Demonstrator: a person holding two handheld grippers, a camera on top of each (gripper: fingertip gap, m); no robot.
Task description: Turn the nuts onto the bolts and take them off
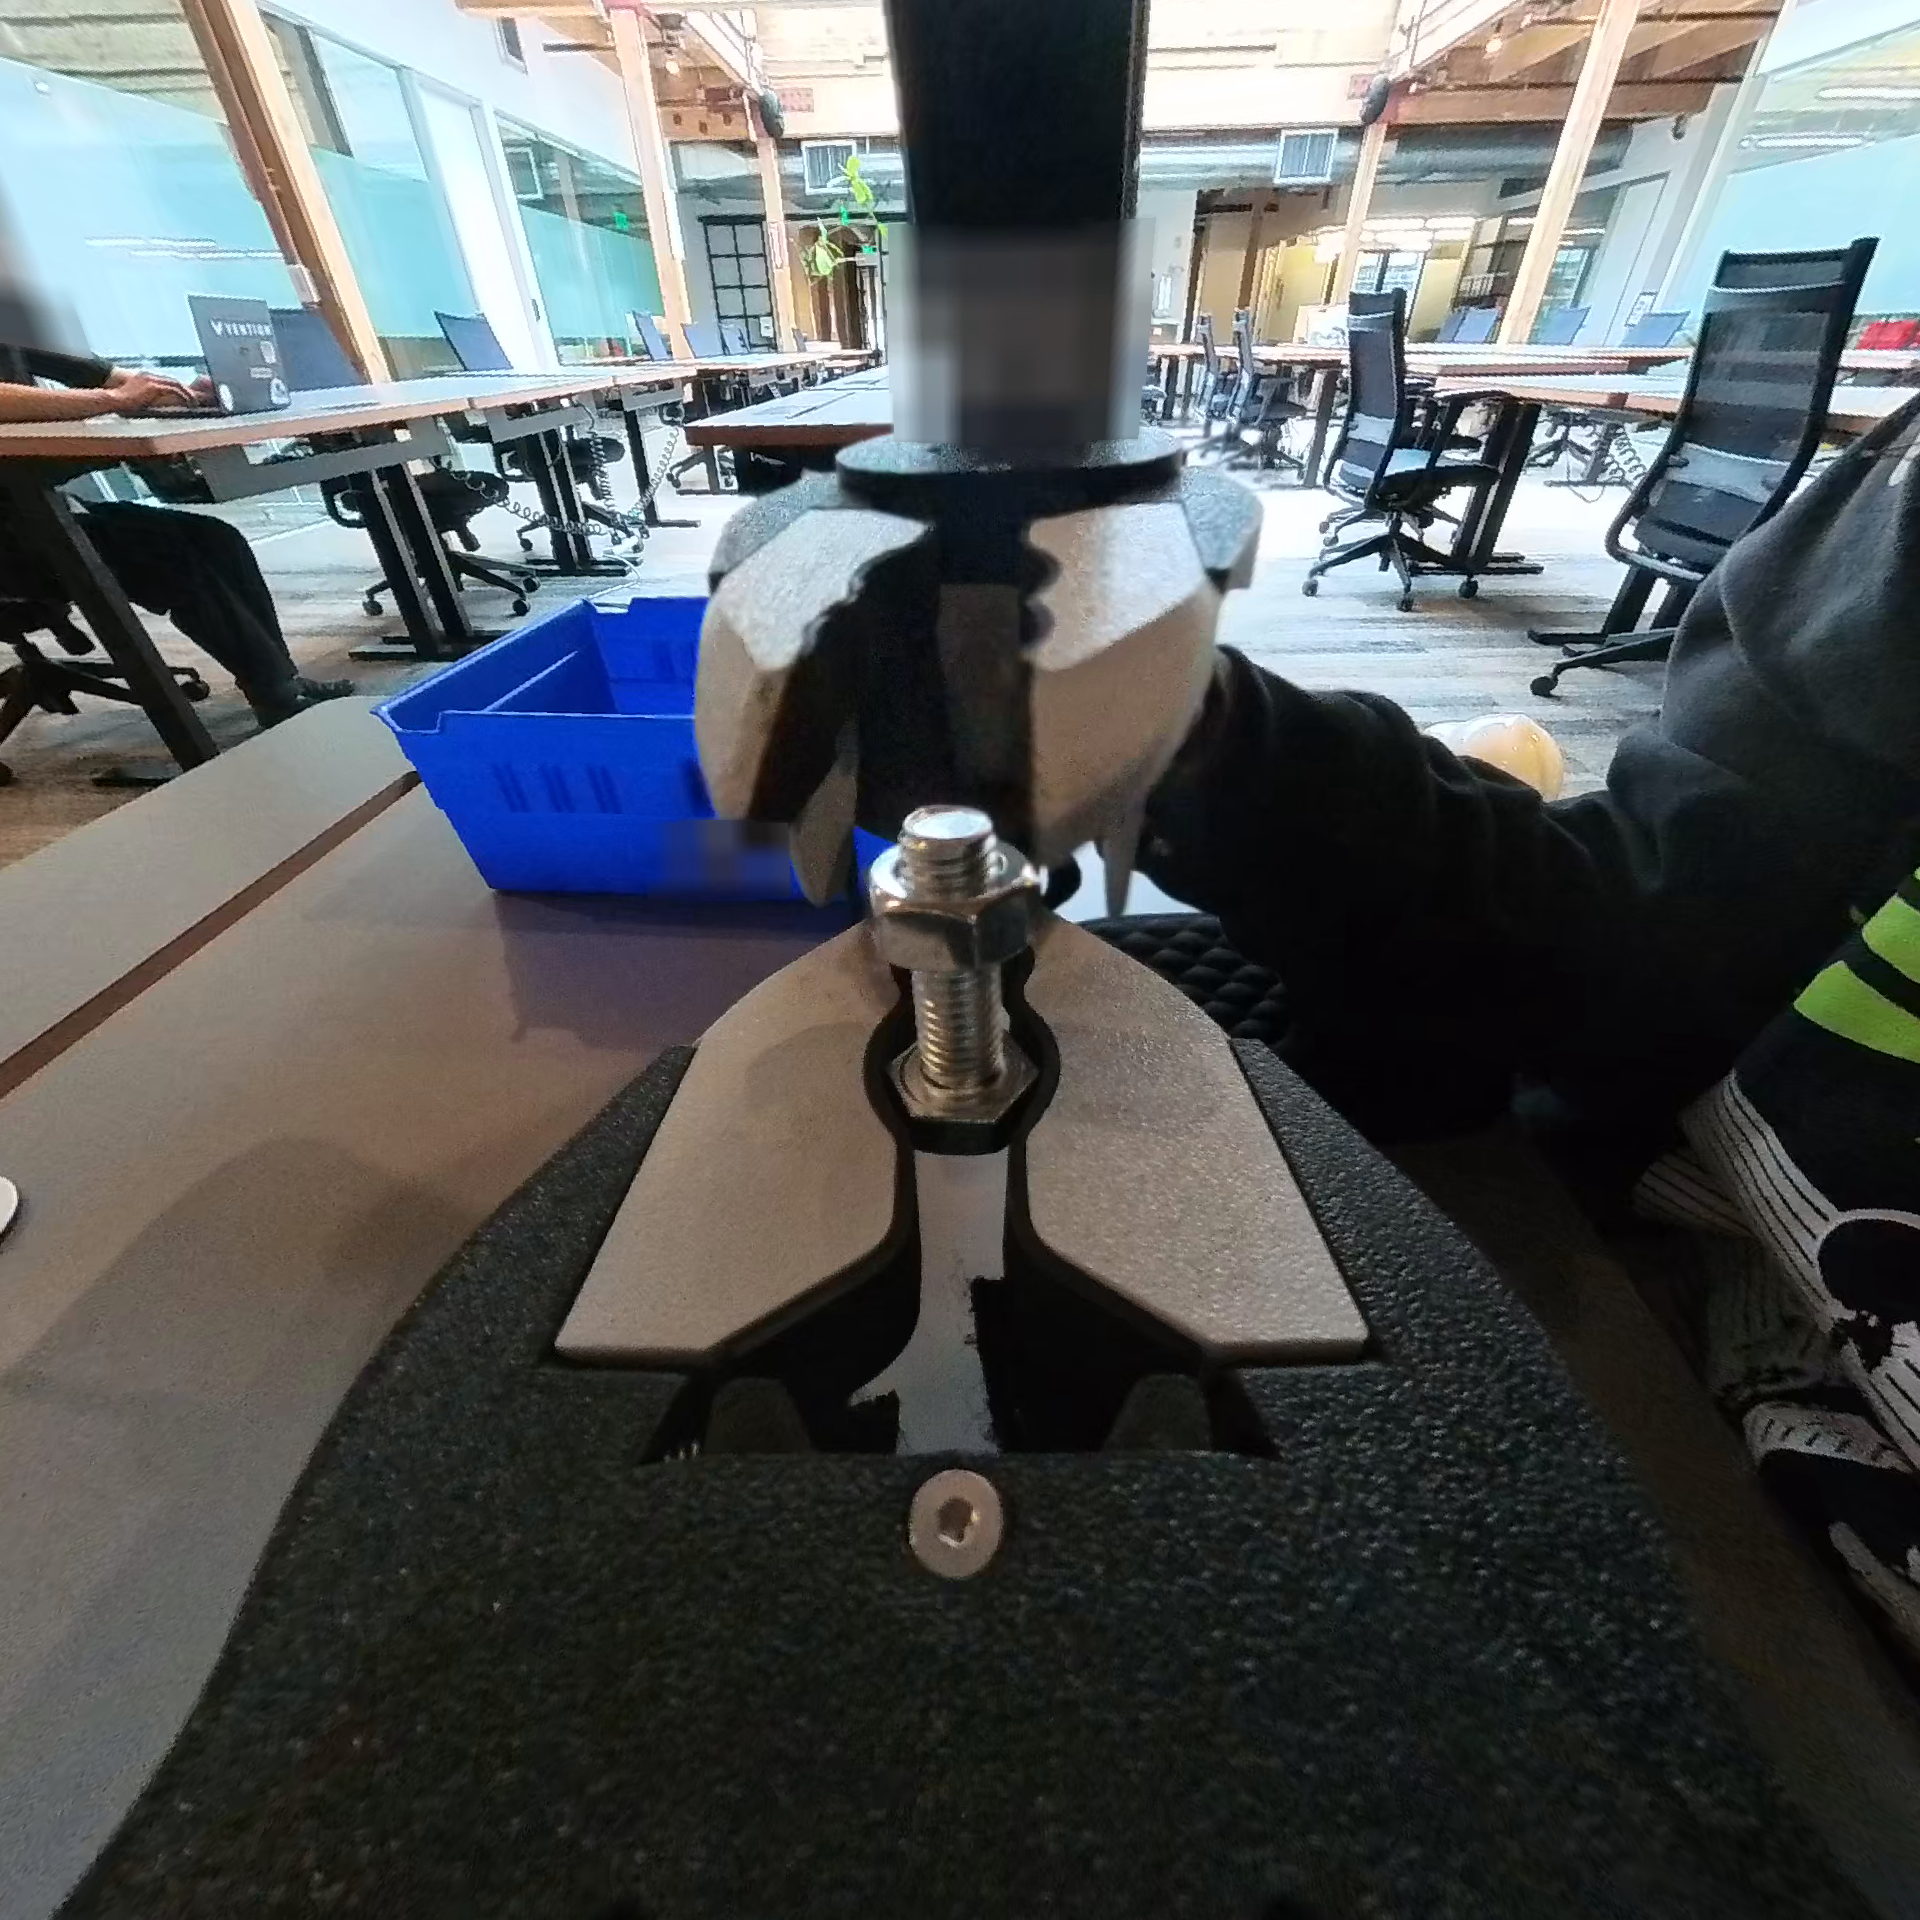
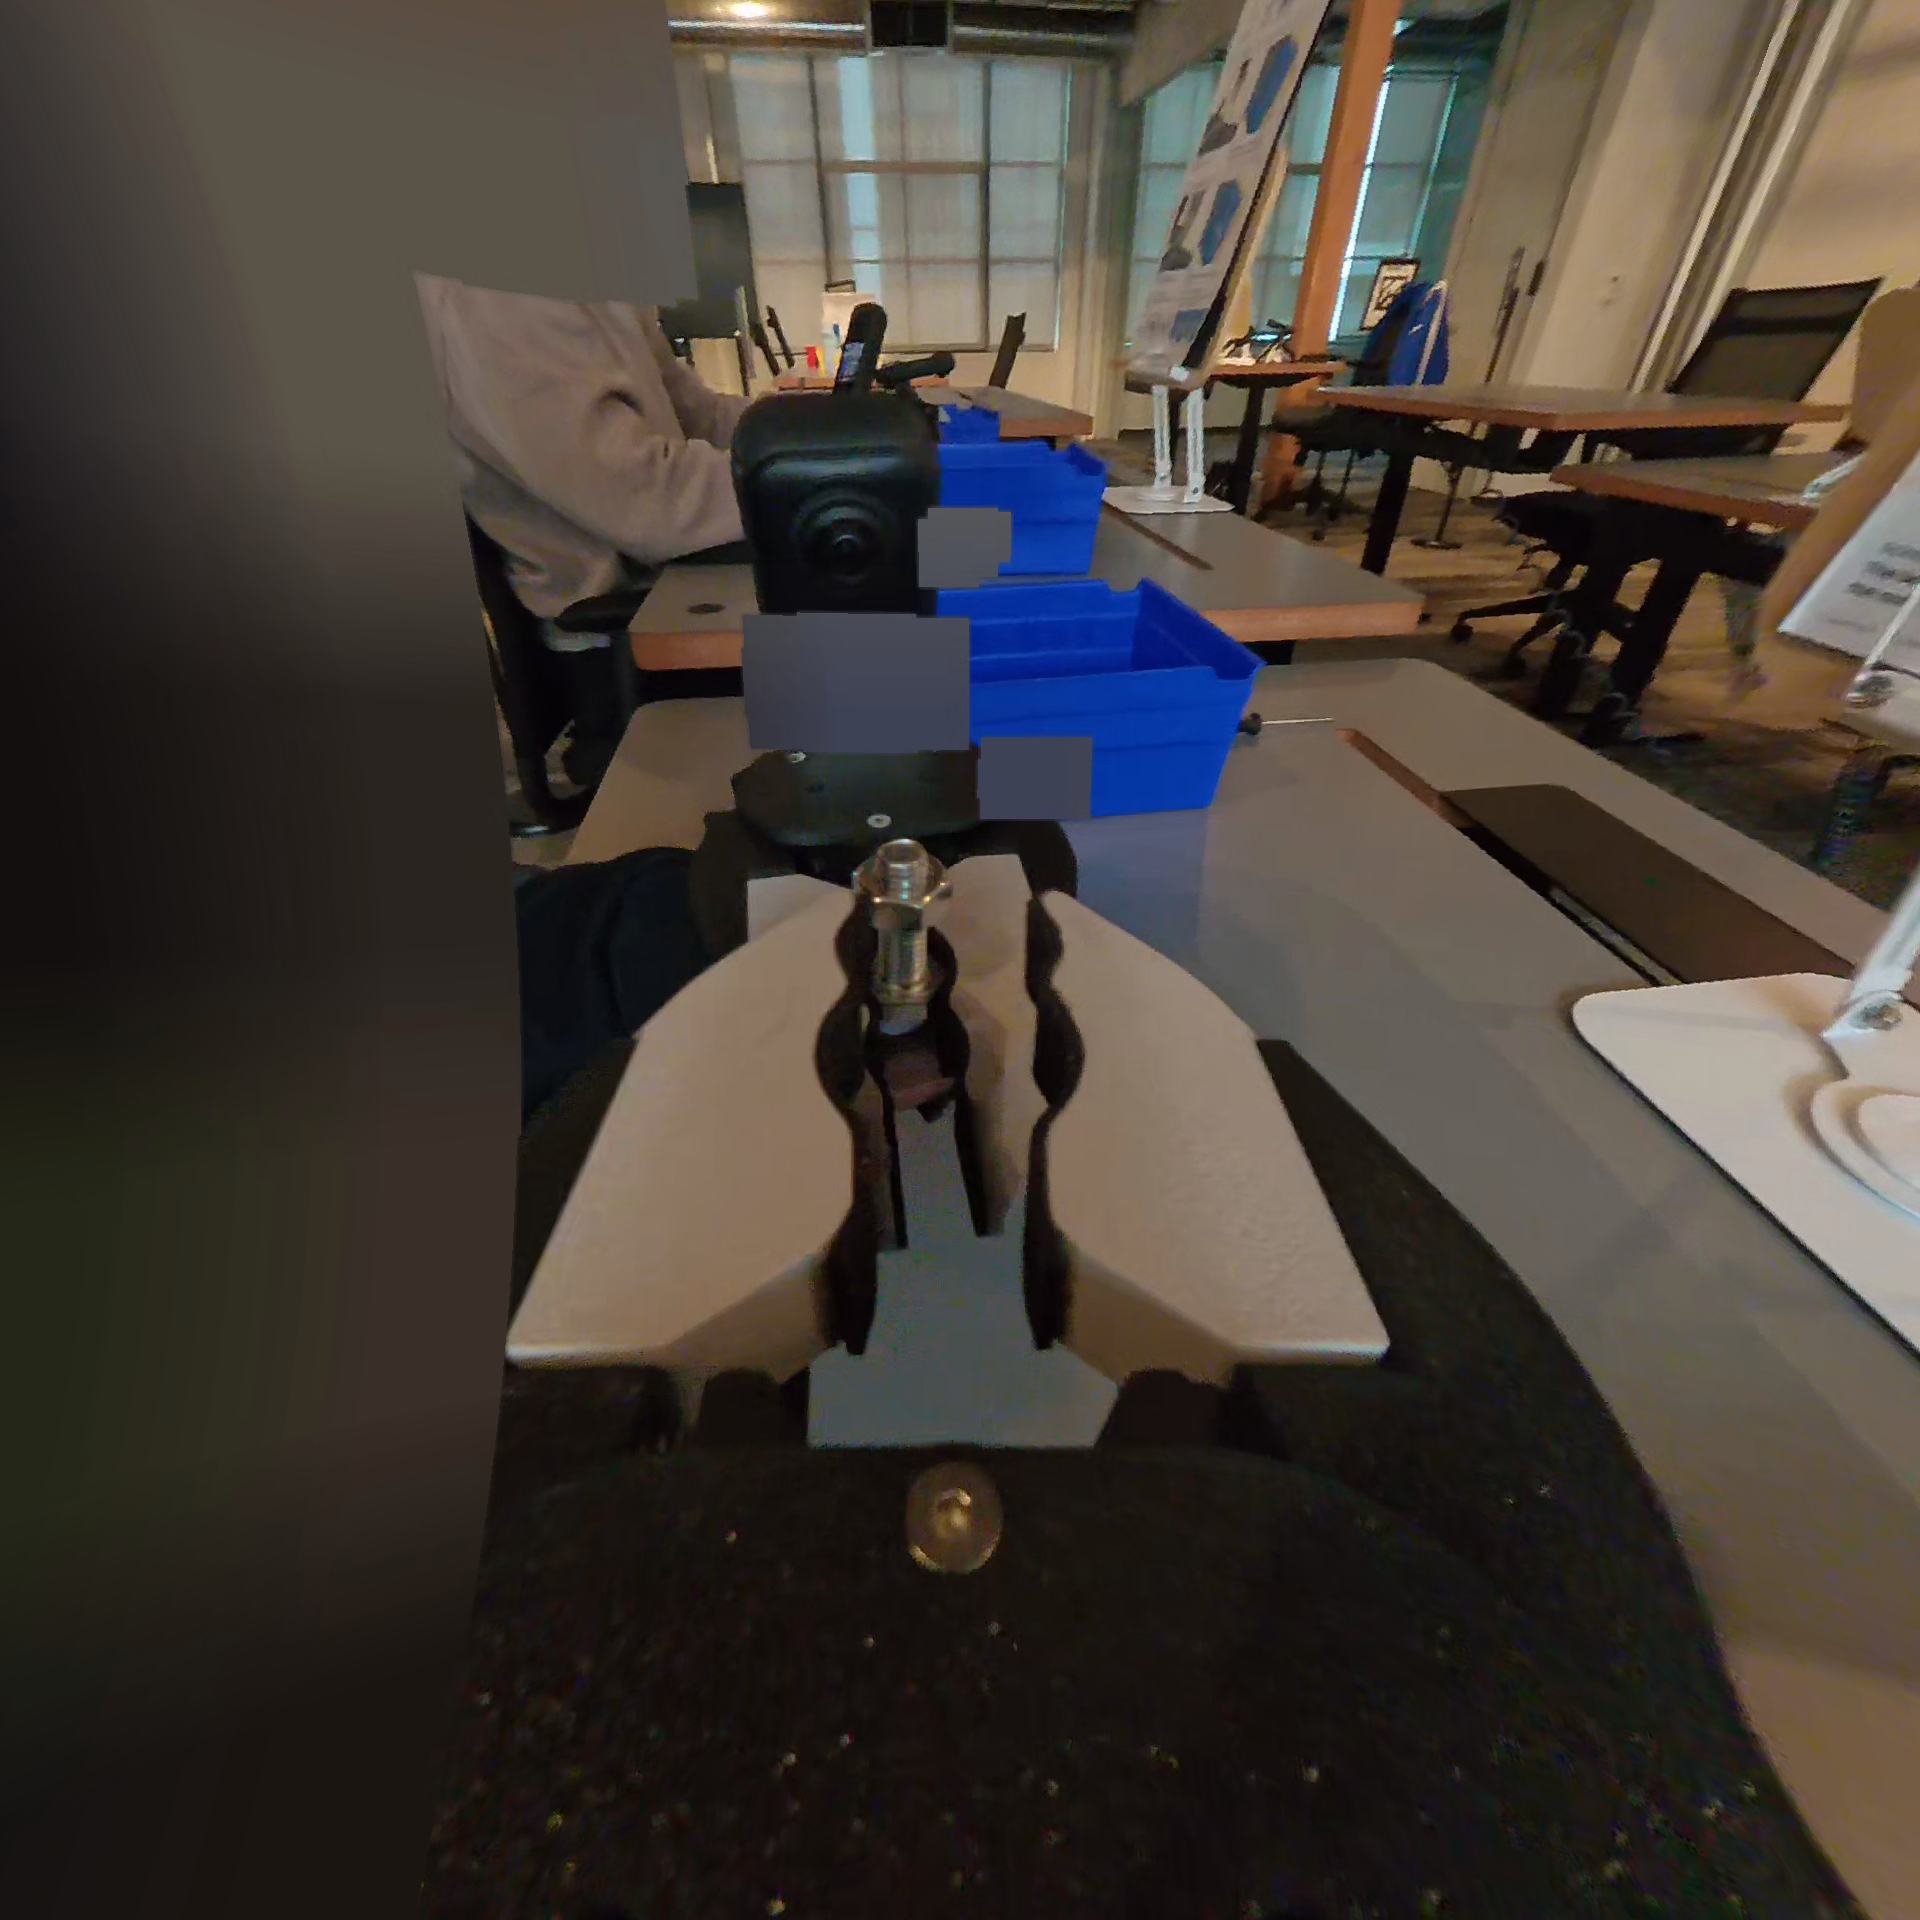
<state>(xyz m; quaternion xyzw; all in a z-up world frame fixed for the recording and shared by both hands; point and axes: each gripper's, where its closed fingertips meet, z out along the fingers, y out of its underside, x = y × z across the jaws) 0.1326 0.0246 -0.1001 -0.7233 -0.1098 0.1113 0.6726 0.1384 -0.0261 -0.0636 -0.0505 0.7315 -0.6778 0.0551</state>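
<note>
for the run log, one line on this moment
left hand-held gripper: shut on silver threaded bolt | silver hex nut: near tip | right hand-held gripper: open

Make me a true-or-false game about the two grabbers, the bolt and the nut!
1. The left gripper has its jaws shut on the bolt. True.
2. The nut is off the bolt. False: it sits on the thread, near the tip.
3. The right gripper has its jaws open. True.
4. The bin behind the grippers is red. False: it is blue.
</note>
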